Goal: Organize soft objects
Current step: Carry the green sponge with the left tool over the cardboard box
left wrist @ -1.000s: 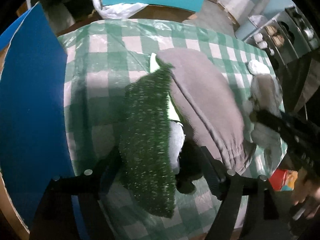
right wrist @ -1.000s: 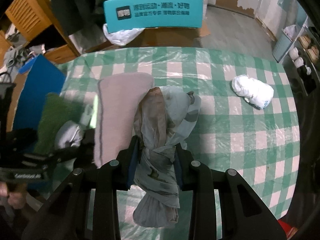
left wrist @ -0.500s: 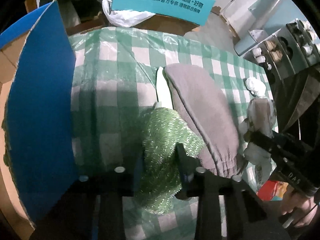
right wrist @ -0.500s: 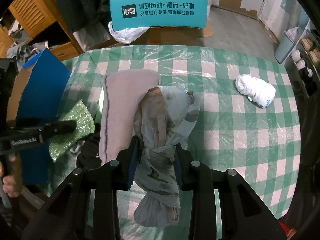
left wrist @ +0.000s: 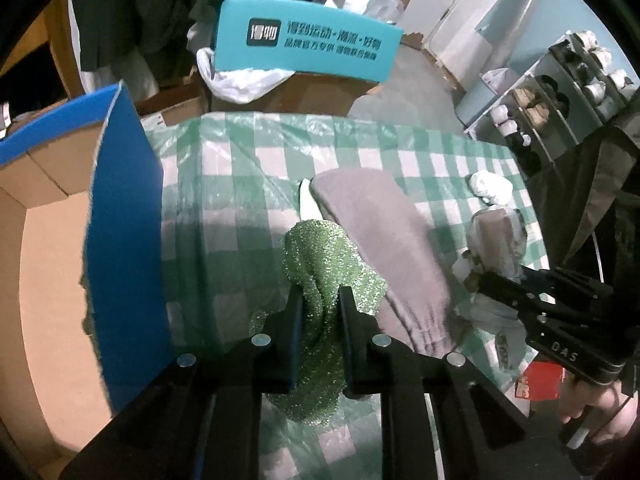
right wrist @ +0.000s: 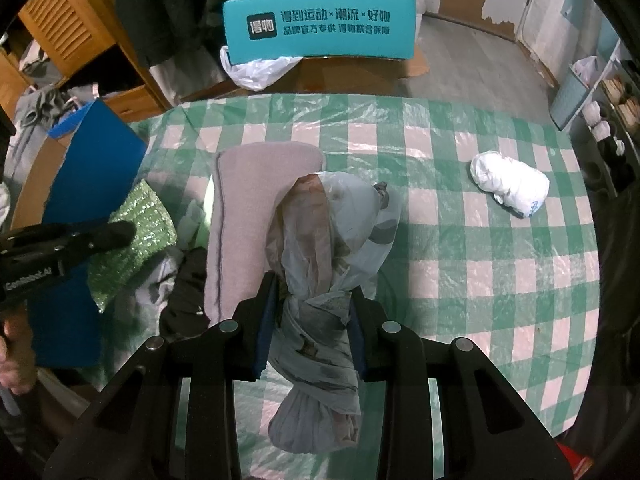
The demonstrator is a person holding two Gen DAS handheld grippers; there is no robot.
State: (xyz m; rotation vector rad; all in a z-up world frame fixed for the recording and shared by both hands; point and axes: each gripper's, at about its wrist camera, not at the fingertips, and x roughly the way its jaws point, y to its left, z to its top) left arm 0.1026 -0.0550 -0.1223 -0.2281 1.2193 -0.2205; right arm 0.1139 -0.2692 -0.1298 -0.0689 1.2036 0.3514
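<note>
My left gripper (left wrist: 319, 294) is shut on a sparkly green cloth (left wrist: 326, 264) and holds it above the table, next to an open cardboard box with a blue flap (left wrist: 124, 240). My right gripper (right wrist: 313, 286) is shut on a knotted grey plastic bag bundle (right wrist: 328, 236) held over the table's near side. A folded grey-pink cloth (right wrist: 244, 216) lies on the checked tablecloth (right wrist: 480, 240) between the two grippers. The green cloth (right wrist: 136, 236) and the left gripper also show in the right wrist view. A white bundle (right wrist: 508, 184) lies at the right.
A teal box with white lettering (right wrist: 320, 28) stands beyond the table's far edge, with a white plastic bag (right wrist: 256, 72) beside it. Dark and grey clothes (right wrist: 180, 288) lie at the table's left near edge. A shelf unit (left wrist: 560, 92) stands on the right.
My left gripper closed on the green cloth and lifted it off the pile, moving up and toward the box. The right gripper kept holding the bag bundle, almost still.
</note>
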